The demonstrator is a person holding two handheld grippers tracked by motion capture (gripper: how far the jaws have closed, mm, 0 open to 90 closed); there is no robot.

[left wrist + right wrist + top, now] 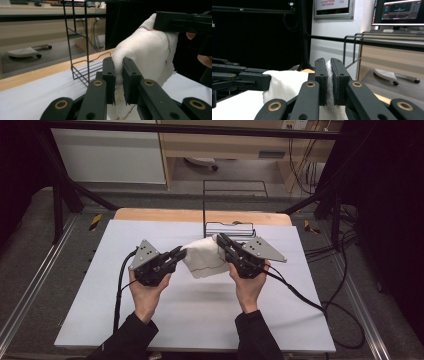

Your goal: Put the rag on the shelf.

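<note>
— Where is the white cloth (204, 259) sitting in the high view?

— Just above the middle of the frame, hanging between the two grippers over the white table (150, 320), its long axis running left to right (a thin stitched line is crossing it).

— And the jaws?

— The left gripper (179, 253) is pinching the cloth's left edge; the right gripper (221, 240) is clamping the right edge, jaws nearly together. A black wire rack (227, 226) is standing just behind.
</note>
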